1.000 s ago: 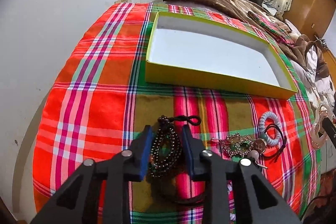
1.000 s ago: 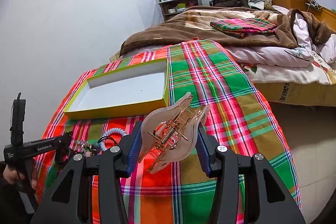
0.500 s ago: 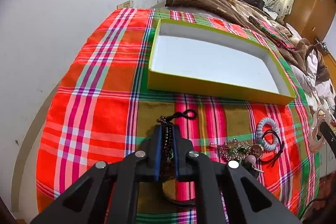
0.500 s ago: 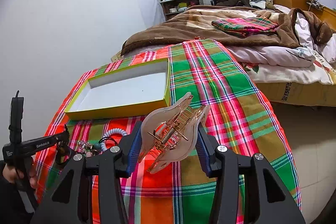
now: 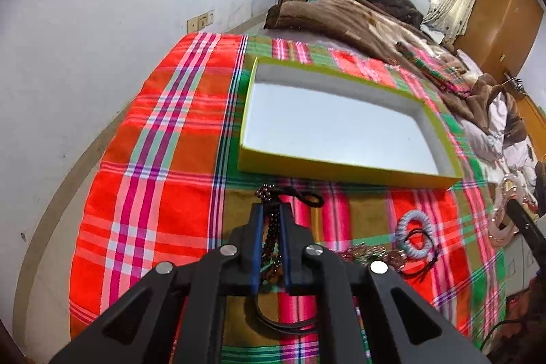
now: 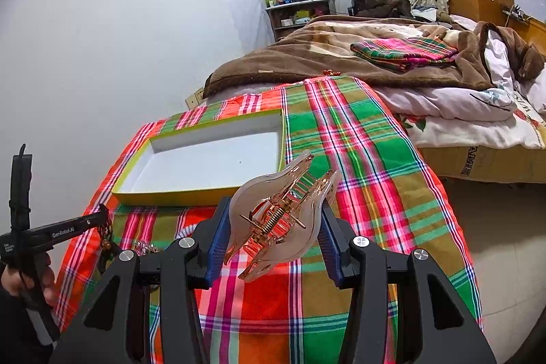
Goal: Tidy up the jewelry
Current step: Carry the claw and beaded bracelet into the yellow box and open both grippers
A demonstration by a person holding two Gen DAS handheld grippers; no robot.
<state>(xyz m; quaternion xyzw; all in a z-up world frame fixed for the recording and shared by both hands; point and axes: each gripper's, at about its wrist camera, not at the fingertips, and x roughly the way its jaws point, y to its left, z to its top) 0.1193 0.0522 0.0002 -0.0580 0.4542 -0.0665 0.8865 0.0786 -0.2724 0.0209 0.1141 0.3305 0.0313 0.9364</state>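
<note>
Left gripper (image 5: 271, 248) seen pressed nearly together, pinching the dark beaded bracelet (image 5: 271, 239) between the blue pads, jaws having just been closing on it; knotted black cord end poking out beyond the jaw tips, a dark loop hanging below them. Right gripper (image 6: 269, 239) seen spread wide, clamping the translucent pink hair claw (image 6: 278, 217) across its flanks. Yellow-rimmed box (image 5: 344, 169) lying just ahead of the left jaws, white inside and holding nothing visible. Off to the right of the left jaws, on the plaid cloth (image 5: 170, 200) over the tabletop: a pale coiled hair tie (image 5: 414, 232), thin black elastics and some glittery pieces, too blurred to name. Judged light and limp, the bracelet: likely to swing, sag and snag by its dangling loop, so best gripped across the bunched strands as here, not by the slippery cord. Judged rigid, glossy and brittle at the teeth, the claw: best held across the broad shells near the spring hinge, with gentle pressure only.
</note>
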